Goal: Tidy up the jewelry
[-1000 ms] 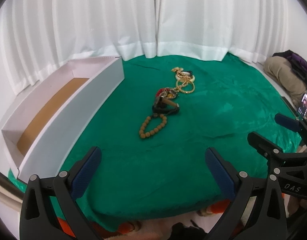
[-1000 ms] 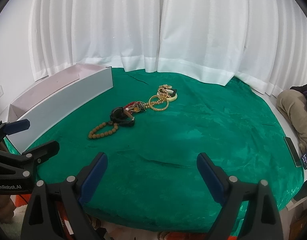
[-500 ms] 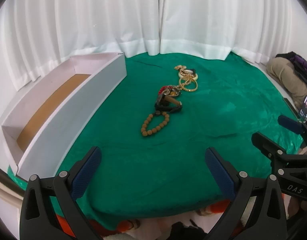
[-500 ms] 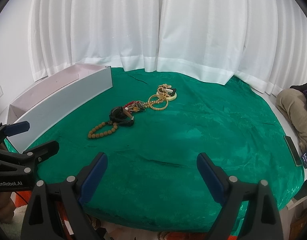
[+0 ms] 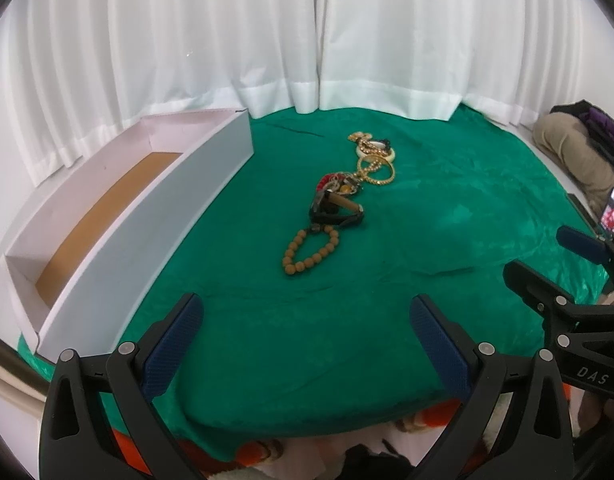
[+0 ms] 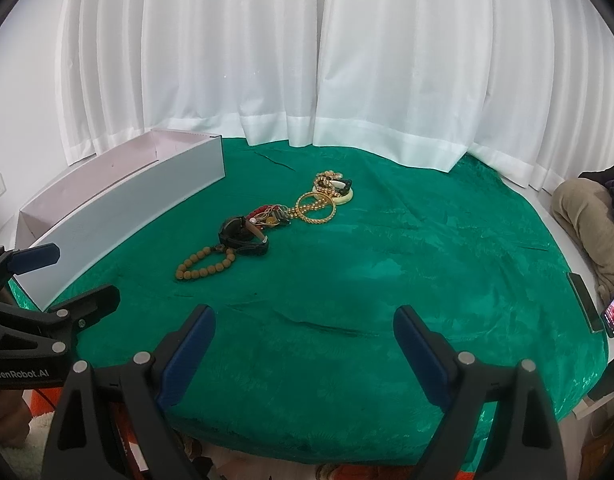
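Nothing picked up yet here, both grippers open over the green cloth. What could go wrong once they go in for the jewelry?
1. The pieces lie in one touching line: the bead bracelet meets the black band, and the gold bangle overlaps its neighbours, so lifting one may drag others.
2. The cloth is wrinkled and loose; closing on a flat piece could pinch fabric.
3. The box has a tall wall; a dangling piece could catch on it.
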The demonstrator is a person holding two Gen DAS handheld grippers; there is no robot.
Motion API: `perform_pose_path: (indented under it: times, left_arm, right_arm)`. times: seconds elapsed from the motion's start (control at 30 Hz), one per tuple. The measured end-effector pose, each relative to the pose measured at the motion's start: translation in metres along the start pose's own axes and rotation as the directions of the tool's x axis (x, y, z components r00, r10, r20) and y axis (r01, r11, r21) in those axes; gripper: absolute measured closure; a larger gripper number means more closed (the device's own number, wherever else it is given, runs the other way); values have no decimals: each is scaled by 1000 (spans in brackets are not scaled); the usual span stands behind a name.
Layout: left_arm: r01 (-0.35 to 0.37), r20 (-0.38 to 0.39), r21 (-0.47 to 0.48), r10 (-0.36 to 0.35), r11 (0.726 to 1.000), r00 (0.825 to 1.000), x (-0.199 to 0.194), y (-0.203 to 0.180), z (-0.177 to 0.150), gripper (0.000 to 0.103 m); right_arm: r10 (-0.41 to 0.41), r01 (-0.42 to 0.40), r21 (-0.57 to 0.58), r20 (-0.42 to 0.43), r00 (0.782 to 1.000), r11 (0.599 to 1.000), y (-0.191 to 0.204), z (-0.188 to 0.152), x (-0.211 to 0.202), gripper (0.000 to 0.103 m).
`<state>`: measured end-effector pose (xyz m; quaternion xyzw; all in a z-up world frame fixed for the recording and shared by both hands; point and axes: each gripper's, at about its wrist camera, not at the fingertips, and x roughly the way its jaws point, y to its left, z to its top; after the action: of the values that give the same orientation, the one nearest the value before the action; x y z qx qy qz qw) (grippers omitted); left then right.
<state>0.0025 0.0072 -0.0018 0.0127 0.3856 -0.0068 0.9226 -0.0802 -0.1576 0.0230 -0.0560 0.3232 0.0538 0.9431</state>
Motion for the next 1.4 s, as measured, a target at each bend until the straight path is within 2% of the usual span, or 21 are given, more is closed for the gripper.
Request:
perform_pose_path:
  times: [1.4]
  left_arm:
    - [-13, -15, 10, 13, 1000, 1000, 6, -1, -5, 0]
  right_arm:
    - [2, -2, -3, -7, 1000, 1000, 3, -8, 7, 11]
